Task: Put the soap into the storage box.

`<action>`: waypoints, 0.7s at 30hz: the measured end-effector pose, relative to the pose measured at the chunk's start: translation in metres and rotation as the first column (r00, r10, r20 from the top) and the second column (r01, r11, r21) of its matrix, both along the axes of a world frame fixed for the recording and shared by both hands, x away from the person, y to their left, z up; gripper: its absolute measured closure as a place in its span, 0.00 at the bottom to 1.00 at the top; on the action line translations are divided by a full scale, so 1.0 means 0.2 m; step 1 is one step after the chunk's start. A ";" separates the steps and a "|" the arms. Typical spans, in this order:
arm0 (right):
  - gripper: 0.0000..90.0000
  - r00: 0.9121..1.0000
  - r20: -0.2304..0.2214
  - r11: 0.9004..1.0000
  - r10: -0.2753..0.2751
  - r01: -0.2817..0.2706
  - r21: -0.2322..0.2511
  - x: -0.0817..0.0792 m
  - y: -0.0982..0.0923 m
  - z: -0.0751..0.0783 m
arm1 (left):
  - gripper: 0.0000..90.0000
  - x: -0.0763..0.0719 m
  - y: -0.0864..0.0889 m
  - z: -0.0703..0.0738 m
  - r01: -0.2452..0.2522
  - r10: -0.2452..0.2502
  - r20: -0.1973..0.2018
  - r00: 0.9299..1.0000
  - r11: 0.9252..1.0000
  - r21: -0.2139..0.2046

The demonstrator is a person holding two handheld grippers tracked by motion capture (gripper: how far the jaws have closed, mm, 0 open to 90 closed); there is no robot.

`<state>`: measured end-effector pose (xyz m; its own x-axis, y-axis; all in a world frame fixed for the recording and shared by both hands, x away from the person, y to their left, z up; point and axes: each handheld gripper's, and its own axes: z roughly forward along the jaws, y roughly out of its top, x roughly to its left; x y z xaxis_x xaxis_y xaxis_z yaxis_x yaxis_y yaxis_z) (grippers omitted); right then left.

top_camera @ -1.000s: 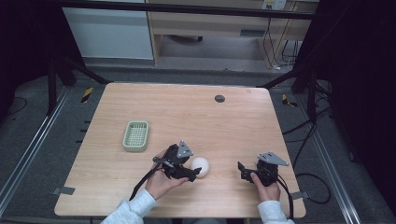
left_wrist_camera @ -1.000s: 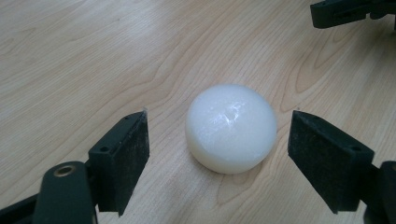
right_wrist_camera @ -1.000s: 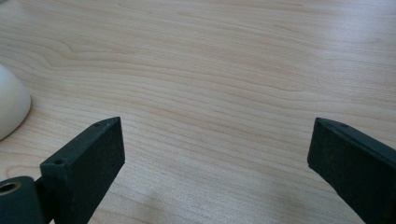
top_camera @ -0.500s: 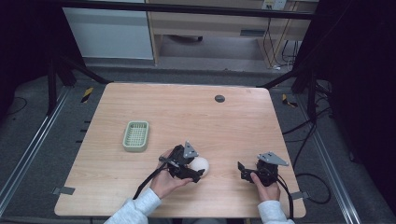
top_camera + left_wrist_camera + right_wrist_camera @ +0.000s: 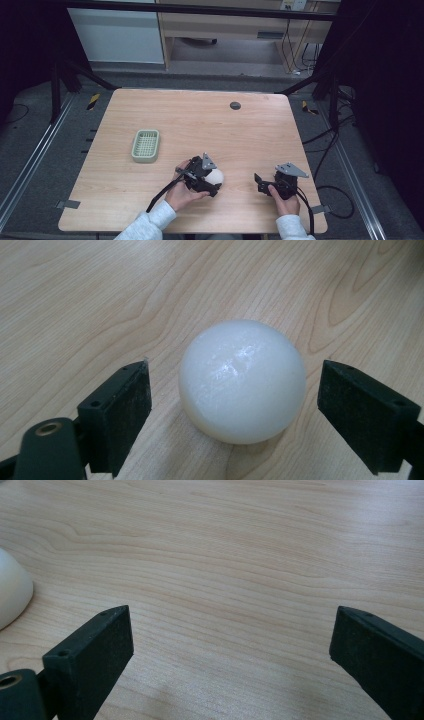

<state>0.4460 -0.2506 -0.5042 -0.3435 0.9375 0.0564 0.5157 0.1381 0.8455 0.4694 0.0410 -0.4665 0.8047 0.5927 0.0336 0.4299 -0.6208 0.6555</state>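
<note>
White ball (image 5: 242,381) on the table (image 5: 200,120), near edge, between the left gripper (image 5: 235,400) jaws, spread, gaps both sides | right gripper (image 5: 227,655) spread, empty, to its right | green basket (image 5: 145,146) far-left | risk: uneven closing may roll the ball away.

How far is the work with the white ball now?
Done: the left gripper is at the ball, jaws open on both sides of it, small gaps visible. In hand: closing on it; the ball rests on the table. Left: grasp, lift, probably carry it to the green tray. The right gripper waits open over bare wood.
</note>
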 end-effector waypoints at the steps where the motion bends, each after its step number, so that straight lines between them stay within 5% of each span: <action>1: 0.05 1.000 0.000 1.000 0.000 0.000 0.000 0.00 0.00 0.00 | 0.16 0.00 0.00 0.00 0.001 -0.001 -0.001 1.000 1.000 0.000; 21: 0.05 1.000 0.001 1.000 0.003 -0.003 0.000 0.00 0.00 0.00 | 0.18 0.03 -0.07 -0.06 -0.002 0.003 -0.025 1.000 0.999 0.033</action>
